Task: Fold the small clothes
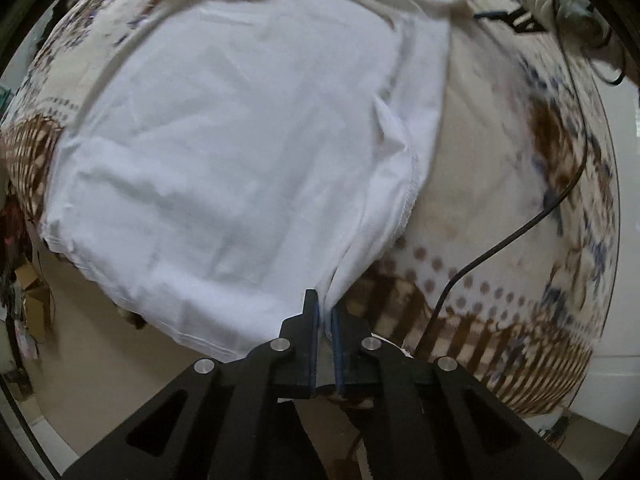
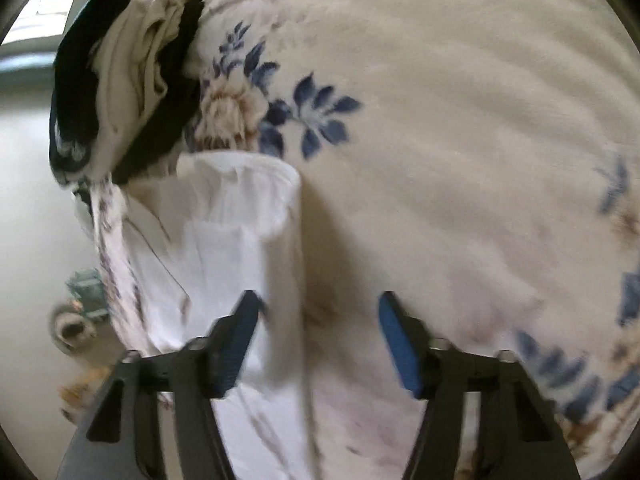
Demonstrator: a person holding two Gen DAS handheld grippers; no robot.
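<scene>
- White cotton fills most of my left wrist view: the white garment (image 1: pixel 240 152) lies spread on the floral blanket (image 1: pixel 500 216), reaching from about nine o'clock across the centre toward one o'clock.
- At six o'clock my left gripper (image 1: pixel 325 312) is pressed together on the garment's lower corner, the cloth bunched into a pleat between the blue pads.
- An overlocked hem (image 1: pixel 412 184) runs down the garment's right side toward my fingers.
- A black cable (image 1: pixel 520 228) curves over the blanket from two o'clock down to five o'clock, apart from the garment.
- Bare floor (image 1: pixel 100 360) shows at seven o'clock, beyond the bed's edge.
- In my right wrist view the same white garment (image 2: pixel 240 232) hangs as a long strip from the centre down to six o'clock, on the blanket (image 2: pixel 460 140) with its blue flowers.
- My right gripper (image 2: pixel 320 304) is spread; its left finger (image 2: pixel 240 332) overlaps the cloth's right edge, but nothing is pinched.
- At ten o'clock sits a pile of dark and cream clothes (image 2: pixel 132 80), just above the strip's top end; the view is blurred.
</scene>
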